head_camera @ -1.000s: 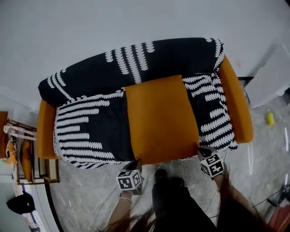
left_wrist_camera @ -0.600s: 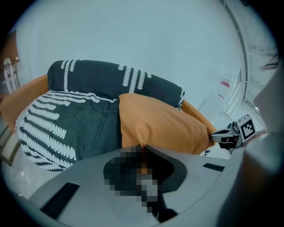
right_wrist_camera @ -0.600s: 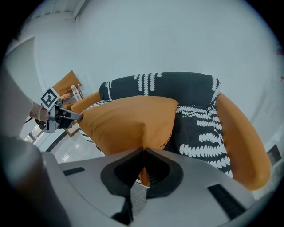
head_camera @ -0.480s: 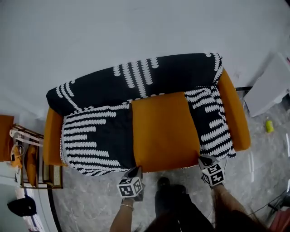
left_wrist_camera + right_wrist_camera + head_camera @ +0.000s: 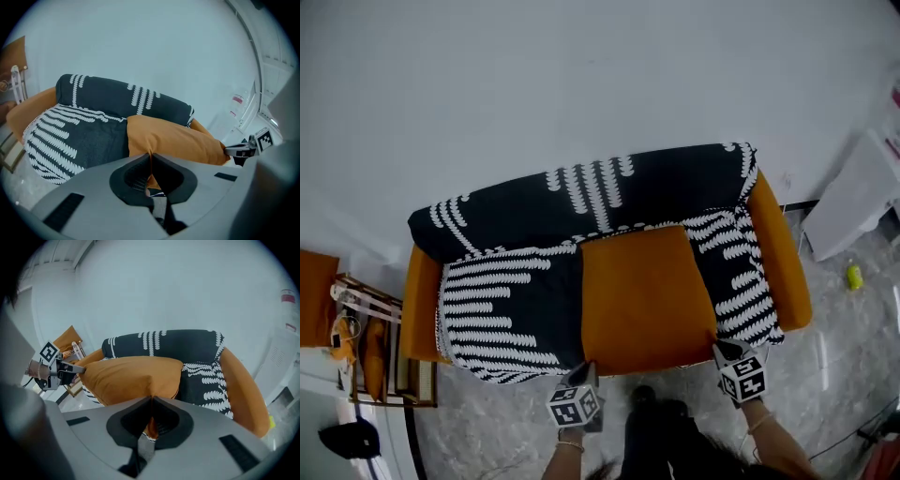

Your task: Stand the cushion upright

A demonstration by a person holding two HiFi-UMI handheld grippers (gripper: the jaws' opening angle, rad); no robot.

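An orange cushion (image 5: pixel 645 295) lies on the sofa seat, its front edge lifted off the seat. The cushion (image 5: pixel 173 140) fills the middle of the left gripper view, and the cushion (image 5: pixel 131 376) does the same in the right gripper view. My left gripper (image 5: pixel 584 373) is shut on the cushion's front left corner. My right gripper (image 5: pixel 719 348) is shut on its front right corner. Each gripper's jaws pinch orange fabric between them. The sofa (image 5: pixel 783 253) is orange, draped with a black and white patterned cover (image 5: pixel 506 300).
A white wall (image 5: pixel 581 84) stands behind the sofa. A wooden side rack (image 5: pixel 370 347) with orange items sits at the left. A white cabinet (image 5: pixel 862 197) and a small yellow thing (image 5: pixel 855 276) are at the right. My shoes (image 5: pixel 652 403) stand on marble floor before the sofa.
Both grippers have risen with the cushion's front corners, tilting its front edge up off the seat. The sofa has slid lower in the head view.
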